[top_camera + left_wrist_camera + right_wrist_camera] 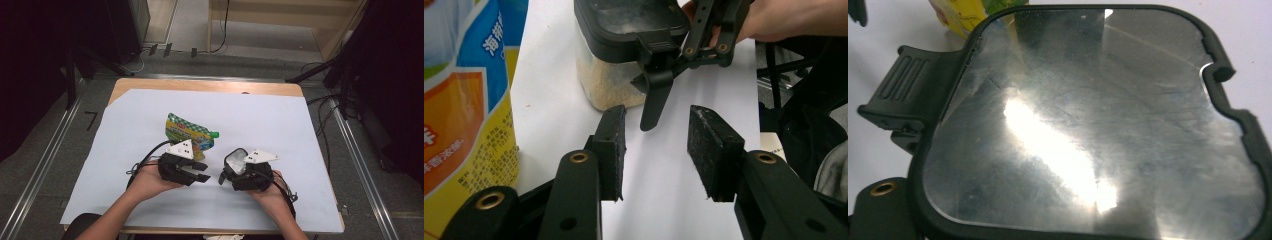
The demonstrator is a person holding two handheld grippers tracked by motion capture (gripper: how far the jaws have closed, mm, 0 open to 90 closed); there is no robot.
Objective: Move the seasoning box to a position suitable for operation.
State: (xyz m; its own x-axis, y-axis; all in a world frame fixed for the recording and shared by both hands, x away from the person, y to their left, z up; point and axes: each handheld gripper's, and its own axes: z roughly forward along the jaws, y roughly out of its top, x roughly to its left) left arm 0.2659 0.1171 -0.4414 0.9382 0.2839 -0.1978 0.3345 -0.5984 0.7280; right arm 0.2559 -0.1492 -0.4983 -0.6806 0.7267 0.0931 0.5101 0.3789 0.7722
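Observation:
A clear container with a black-rimmed lid stands on the white sheet and holds beige granules. My right gripper is shut on its side, the hand behind it. The lid's black latch tab hangs loose toward my left gripper. That gripper is open, with its pads just short of the tab and nothing between them. A yellow, blue and green refill pouch with a green cap lies just behind the left gripper and shows close at the left gripper view's left edge.
A large white sheet covers the wooden table, with bare room around both hands. Cables trail from each gripper toward the person. Dark stands and cables sit on the floor beyond the table's right edge.

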